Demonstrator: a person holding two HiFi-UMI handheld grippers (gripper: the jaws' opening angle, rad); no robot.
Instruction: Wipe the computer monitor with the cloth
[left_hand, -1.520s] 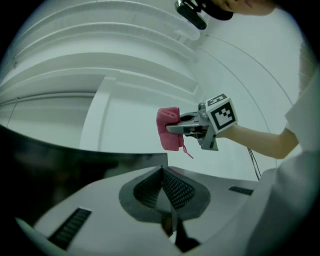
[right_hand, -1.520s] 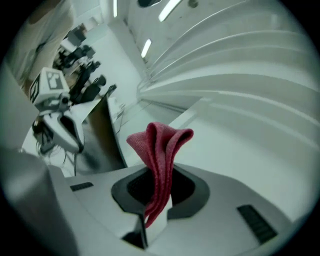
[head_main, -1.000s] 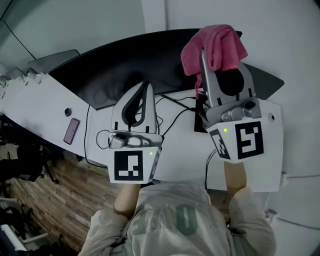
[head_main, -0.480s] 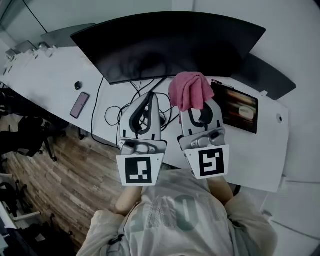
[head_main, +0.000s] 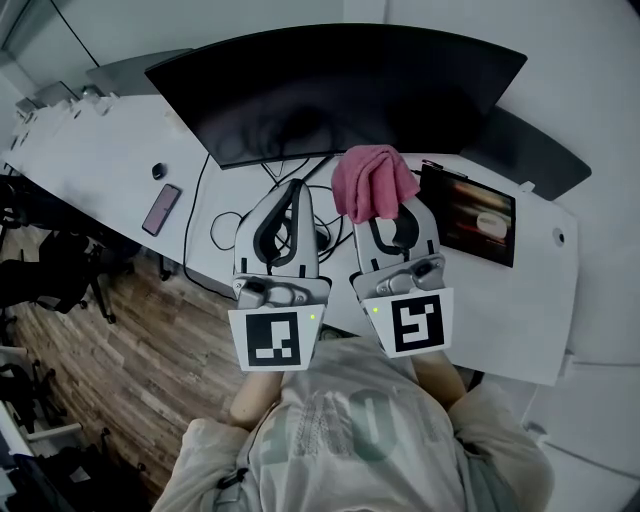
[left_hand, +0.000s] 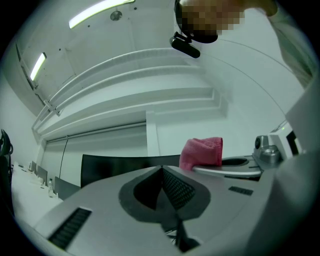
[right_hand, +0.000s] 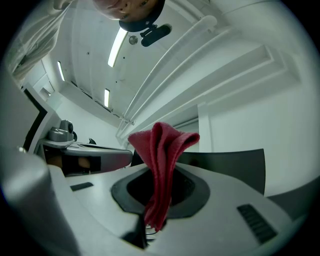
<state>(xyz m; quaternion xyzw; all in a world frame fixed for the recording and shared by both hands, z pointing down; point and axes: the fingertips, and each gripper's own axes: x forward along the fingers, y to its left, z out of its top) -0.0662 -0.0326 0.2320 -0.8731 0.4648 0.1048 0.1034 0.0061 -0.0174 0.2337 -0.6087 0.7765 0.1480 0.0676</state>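
Note:
A wide curved black monitor (head_main: 340, 90) stands on the white desk (head_main: 90, 180), screen dark. My right gripper (head_main: 385, 205) is shut on a pink cloth (head_main: 372, 180), which bunches above its tips just below the monitor's lower edge. The right gripper view has the cloth (right_hand: 162, 165) pinched between the jaws, the monitor (right_hand: 235, 167) behind. My left gripper (head_main: 293, 188) is beside it, shut and holding nothing. From the left gripper view the jaws (left_hand: 162, 172) meet, with the cloth (left_hand: 202, 152) and monitor (left_hand: 115, 167) beyond.
A tablet (head_main: 475, 215) with a lit screen lies on the desk right of the cloth. Cables (head_main: 235, 225) loop under the monitor. A phone (head_main: 161, 209) and a small dark object (head_main: 158, 171) lie at the left. Wooden floor (head_main: 110, 340) shows below the desk edge.
A second ago my right gripper held the cloth up by the monitor's top. It has come down and back to the left gripper; the view pulled back to take in the whole monitor.

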